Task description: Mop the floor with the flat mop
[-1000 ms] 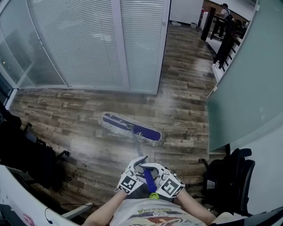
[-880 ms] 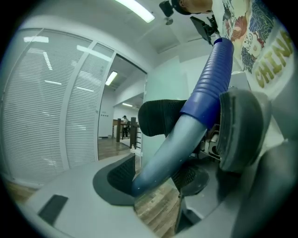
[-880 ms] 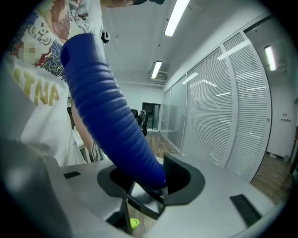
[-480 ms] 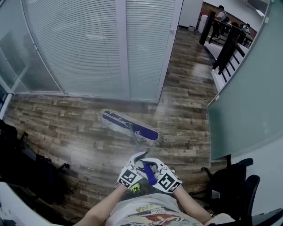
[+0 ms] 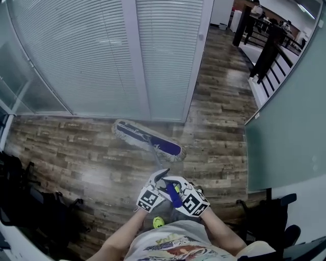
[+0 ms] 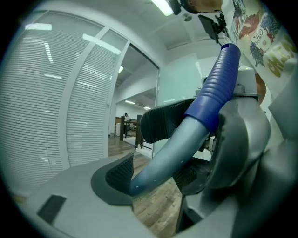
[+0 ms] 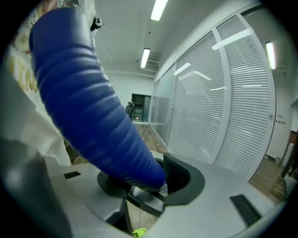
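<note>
The flat mop's purple head (image 5: 147, 139) with its grey fringe lies on the wooden floor near the foot of the blinds wall. Its grey handle (image 5: 159, 162) runs back to both grippers in front of the person's body. My left gripper (image 5: 153, 194) is shut on the grey shaft (image 6: 163, 158); its jaws have just been opening a little, with the shaft still between the pads. Just behind it, my right gripper (image 5: 191, 202) is shut on the ribbed blue grip (image 5: 174, 196). In the right gripper view that blue grip (image 7: 88, 107) fills the space between the pads of the right gripper (image 7: 149, 181).
A glass wall with white blinds (image 5: 102, 56) stands ahead. A frosted partition (image 5: 290, 112) closes the right side. Black chairs sit at the left (image 5: 30, 204) and bottom right (image 5: 270, 224). A corridor with people (image 5: 257, 10) opens at the top right. A small yellow-green thing (image 5: 158, 222) shows below the grippers.
The mop head has slid forward across the floor towards the blinds wall, and the person and both grippers have followed it. Both grippers stay on the handle.
</note>
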